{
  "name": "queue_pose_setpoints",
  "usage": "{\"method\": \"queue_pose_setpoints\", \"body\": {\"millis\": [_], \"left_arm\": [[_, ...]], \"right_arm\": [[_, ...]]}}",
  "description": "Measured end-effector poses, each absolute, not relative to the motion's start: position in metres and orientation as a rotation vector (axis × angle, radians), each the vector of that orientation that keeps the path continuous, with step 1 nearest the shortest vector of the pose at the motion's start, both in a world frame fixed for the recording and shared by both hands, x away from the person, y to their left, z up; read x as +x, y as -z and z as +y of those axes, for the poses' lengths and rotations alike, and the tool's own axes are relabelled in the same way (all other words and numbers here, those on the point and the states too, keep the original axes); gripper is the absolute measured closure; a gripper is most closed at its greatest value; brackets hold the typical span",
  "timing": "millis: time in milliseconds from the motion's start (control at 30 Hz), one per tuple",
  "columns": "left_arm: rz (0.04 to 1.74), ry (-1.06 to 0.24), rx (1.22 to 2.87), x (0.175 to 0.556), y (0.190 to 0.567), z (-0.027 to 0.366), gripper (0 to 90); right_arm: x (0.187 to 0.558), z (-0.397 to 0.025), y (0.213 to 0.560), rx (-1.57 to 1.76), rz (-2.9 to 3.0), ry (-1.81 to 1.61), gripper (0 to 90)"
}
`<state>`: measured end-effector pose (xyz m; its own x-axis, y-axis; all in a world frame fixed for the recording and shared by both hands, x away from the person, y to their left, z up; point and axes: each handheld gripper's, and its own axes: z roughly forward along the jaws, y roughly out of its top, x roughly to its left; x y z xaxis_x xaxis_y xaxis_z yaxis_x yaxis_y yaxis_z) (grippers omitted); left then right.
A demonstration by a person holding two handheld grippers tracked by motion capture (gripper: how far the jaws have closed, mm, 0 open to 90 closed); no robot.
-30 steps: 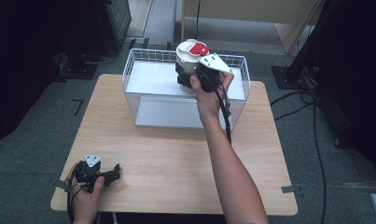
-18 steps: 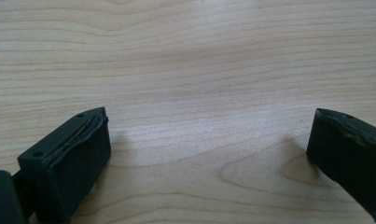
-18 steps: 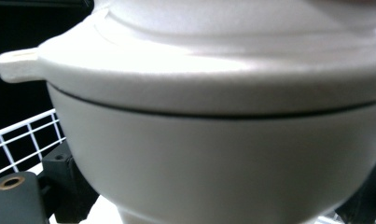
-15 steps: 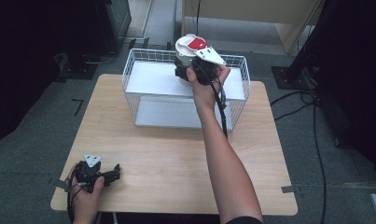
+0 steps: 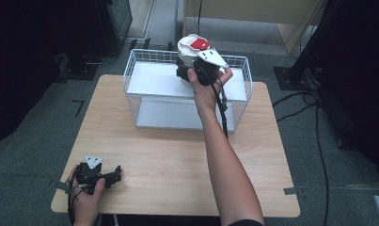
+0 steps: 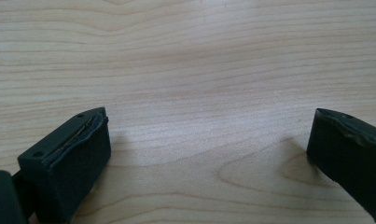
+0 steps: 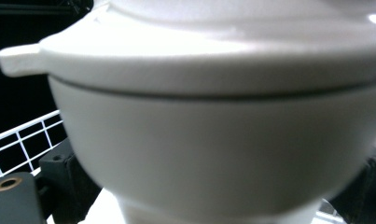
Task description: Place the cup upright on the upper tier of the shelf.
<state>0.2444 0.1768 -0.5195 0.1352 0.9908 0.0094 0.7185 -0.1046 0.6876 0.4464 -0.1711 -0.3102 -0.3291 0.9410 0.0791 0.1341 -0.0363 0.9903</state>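
Wooden surface (image 5: 177, 160), right claw (image 5: 196, 75) clamped on unlabelled white lidded pot (image 5: 192, 52) above wire basket (image 5: 130, 75), arm outstretched, left claw (image 5: 113, 175) open, resting near the surface's front corner.

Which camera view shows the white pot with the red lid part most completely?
The high view: the white pot shows whole, red patch on top, held by the right gripper above the wire basket. The right gripper view gives a blurred close-up of its side. The left gripper view looks at the wooden table.
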Motion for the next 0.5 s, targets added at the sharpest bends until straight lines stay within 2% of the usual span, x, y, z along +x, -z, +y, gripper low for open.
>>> {"method": "queue_pose_setpoints", "body": {"millis": [200, 500], "left_arm": [[1.637, -0.662, 1.883, 0.2443, 0.5195, 0.1765, 0.0], [1.636, -0.662, 1.887, 0.2442, 0.5194, 0.1766, 0.0]], "right_arm": [[0.4474, -0.1715, 0.3114, 1.176, 1.553, -1.456, 0.1], [0.4402, -0.1809, 0.3173, 1.177, 1.553, -1.547, 0.0]]}}
